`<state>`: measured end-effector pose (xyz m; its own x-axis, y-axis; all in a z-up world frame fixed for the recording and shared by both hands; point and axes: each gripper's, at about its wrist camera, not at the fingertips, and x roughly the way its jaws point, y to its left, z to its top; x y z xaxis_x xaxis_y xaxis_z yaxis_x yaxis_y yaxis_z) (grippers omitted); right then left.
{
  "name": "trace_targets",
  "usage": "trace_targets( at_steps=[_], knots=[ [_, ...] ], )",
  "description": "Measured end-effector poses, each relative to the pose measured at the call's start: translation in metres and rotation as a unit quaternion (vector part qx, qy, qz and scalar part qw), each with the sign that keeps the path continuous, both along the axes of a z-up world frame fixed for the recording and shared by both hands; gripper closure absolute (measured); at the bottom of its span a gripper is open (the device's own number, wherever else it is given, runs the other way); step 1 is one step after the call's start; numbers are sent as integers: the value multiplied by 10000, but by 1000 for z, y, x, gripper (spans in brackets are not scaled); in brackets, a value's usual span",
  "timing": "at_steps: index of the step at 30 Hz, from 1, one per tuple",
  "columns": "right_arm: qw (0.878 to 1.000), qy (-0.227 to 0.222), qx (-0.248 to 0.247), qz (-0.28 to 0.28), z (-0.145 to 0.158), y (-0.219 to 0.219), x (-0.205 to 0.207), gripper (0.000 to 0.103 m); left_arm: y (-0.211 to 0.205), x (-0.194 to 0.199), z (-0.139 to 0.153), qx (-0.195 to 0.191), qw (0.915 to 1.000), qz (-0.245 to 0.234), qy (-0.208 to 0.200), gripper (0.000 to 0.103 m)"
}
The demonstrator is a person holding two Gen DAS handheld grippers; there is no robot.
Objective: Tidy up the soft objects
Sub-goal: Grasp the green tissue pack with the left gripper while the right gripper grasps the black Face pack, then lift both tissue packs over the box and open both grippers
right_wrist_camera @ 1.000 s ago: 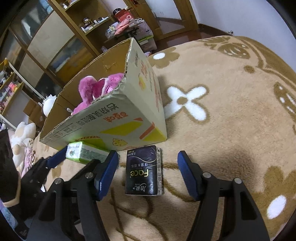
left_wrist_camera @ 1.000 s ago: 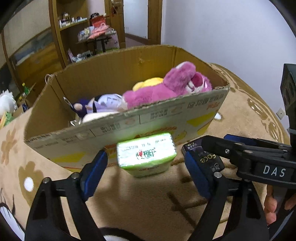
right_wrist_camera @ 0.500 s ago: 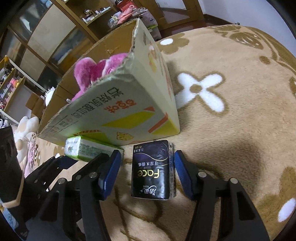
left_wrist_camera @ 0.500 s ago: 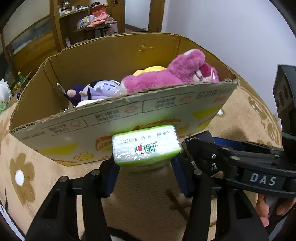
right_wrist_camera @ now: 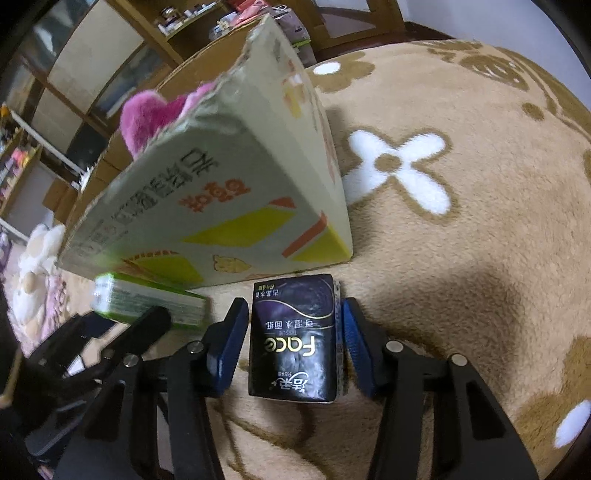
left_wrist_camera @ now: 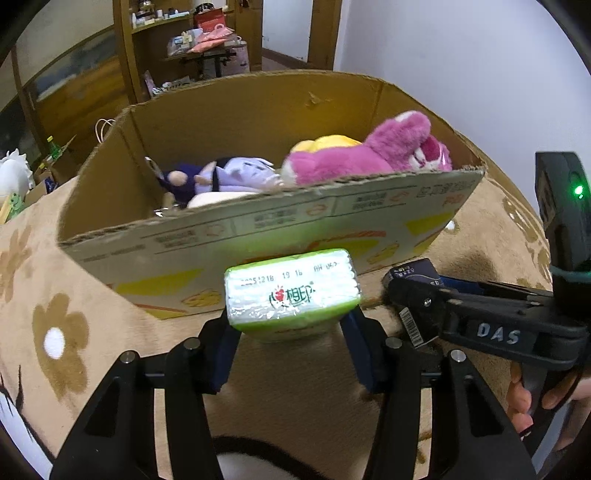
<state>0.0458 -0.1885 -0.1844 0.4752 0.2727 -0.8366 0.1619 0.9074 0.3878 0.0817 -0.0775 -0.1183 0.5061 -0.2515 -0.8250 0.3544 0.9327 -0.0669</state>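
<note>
My left gripper (left_wrist_camera: pixel 290 332) is shut on a green tissue pack (left_wrist_camera: pixel 291 293) and holds it just above the rug, in front of the cardboard box (left_wrist_camera: pixel 258 225). The box holds a pink plush bear (left_wrist_camera: pixel 373 155), a purple doll (left_wrist_camera: pixel 229 175) and a yellow plush (left_wrist_camera: pixel 325 142). My right gripper (right_wrist_camera: pixel 293 332) is shut on a black Face tissue pack (right_wrist_camera: pixel 295 343), at the box's near corner (right_wrist_camera: pixel 325 236). The green pack also shows in the right wrist view (right_wrist_camera: pixel 147 304).
A tan rug with white and brown flowers (right_wrist_camera: pixel 402 173) covers the floor. Wooden shelves with clutter (left_wrist_camera: pixel 192 33) stand behind the box. A white plush (right_wrist_camera: pixel 37 254) lies on the floor to the left. A white wall (left_wrist_camera: pixel 461 55) is at right.
Both grippers have closed from open onto their tissue packs. The left gripper has lifted the green pack and the view has risen to show more of the box's inside.
</note>
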Motion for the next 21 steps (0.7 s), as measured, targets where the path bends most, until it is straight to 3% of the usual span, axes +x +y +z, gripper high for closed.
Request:
trace_targets(
  at_steps=[5, 9, 21],
  knots=[
    [9998, -139, -128, -15, 3, 10, -4, 55, 3, -9, 10, 72, 9998, -26, -170, 52],
    [9991, -353, -231, -71, 15, 14, -16, 55, 11, -24, 31, 138, 9984, -106, -537, 52],
    [9871, -1544, -411, -64, 91, 23, -59, 55, 45, -48, 89, -22, 9895, 116, -1439, 52]
  ],
)
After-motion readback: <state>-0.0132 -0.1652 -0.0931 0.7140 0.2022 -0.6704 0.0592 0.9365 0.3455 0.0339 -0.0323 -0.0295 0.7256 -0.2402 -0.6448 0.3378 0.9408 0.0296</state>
